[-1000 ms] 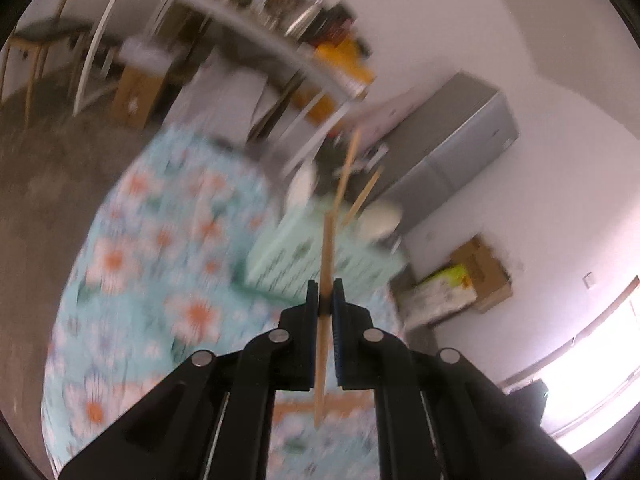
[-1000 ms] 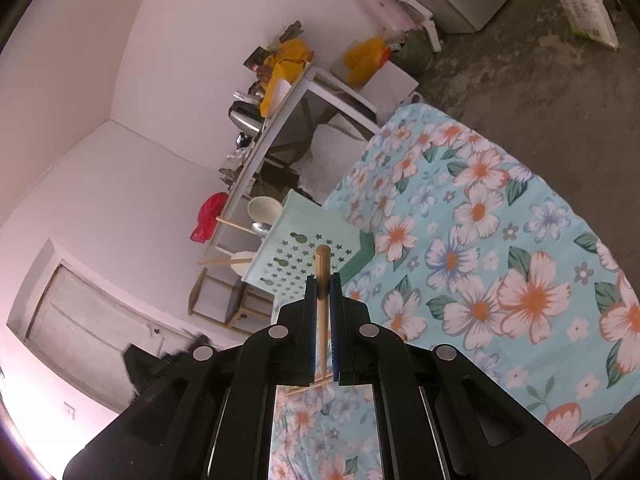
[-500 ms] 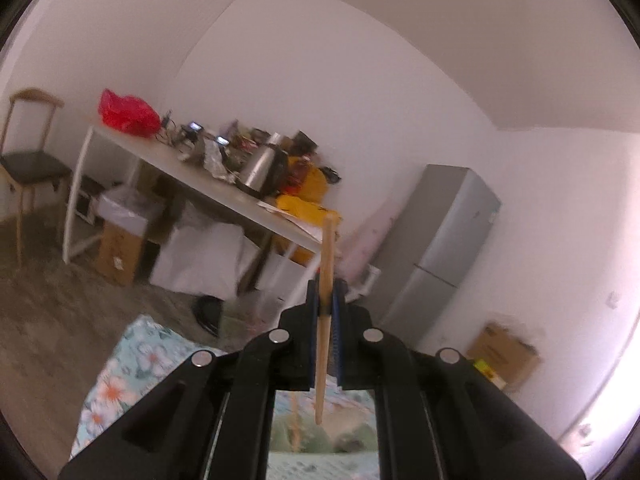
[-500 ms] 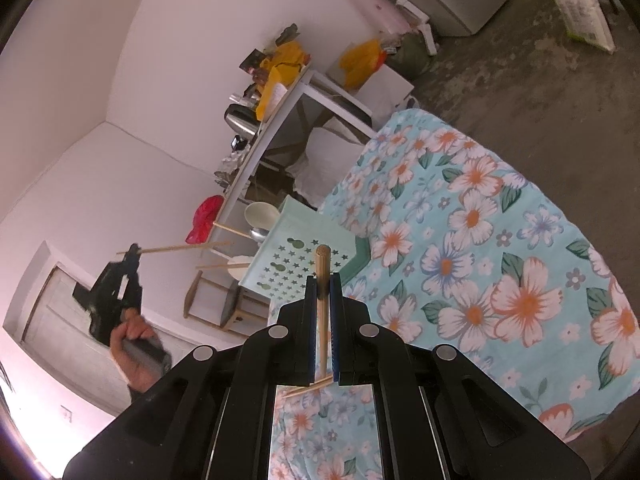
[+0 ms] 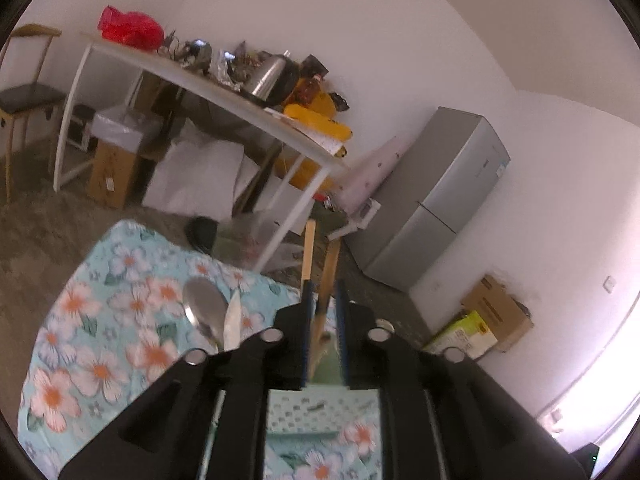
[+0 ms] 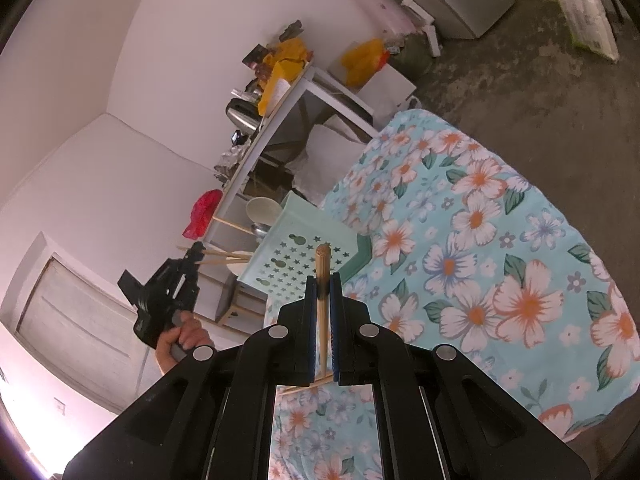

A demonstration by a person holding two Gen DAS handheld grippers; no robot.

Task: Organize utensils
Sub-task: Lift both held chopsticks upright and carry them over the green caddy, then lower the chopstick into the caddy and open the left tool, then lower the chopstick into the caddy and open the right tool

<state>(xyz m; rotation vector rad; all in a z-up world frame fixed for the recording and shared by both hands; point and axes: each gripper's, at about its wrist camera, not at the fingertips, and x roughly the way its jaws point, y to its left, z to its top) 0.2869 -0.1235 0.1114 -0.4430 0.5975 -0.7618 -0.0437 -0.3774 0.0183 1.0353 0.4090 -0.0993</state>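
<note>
The right tool (image 6: 322, 300) clamps a pale wooden chopstick (image 6: 322, 276) pointing forward; the left tool (image 5: 322, 312), just opening, stands loose around another chopstick (image 5: 326, 280).

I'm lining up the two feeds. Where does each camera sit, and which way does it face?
Left wrist: on the left gripper, looking along parted fingers with a chopstick loose between them, over the holder, toward the white table and fridge.
Right wrist: on the right gripper, shut on a chopstick, facing the holder; left gripper and hand show.
Shared: holder, floral cloth, white table.
</note>
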